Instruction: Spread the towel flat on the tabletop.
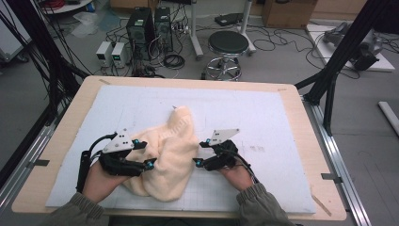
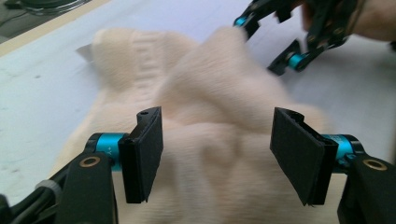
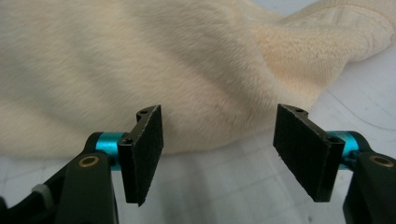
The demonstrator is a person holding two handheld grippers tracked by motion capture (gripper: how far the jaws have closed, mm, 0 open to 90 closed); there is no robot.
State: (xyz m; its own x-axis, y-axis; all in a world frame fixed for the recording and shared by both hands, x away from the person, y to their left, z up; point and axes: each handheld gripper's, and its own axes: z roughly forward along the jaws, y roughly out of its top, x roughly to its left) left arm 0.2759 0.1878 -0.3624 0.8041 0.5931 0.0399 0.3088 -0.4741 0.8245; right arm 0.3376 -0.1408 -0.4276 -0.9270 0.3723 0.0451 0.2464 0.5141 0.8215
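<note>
A cream fleecy cloth lies crumpled on the white mat, left of the middle. My left gripper sits at the cloth's left edge. In the left gripper view its jaws stand apart over the cloth, and the pads do not press on it. My right gripper is at the cloth's right edge, also seen far off in the left gripper view. Its jaws are open above the bare mat, with the cloth just beyond the tips.
The mat covers a wooden table with rounded corners. Bare mat spreads to the right and the back of the cloth. Beyond the table stand a round stool, computer towers and cables on the floor. Black frame struts rise at the right.
</note>
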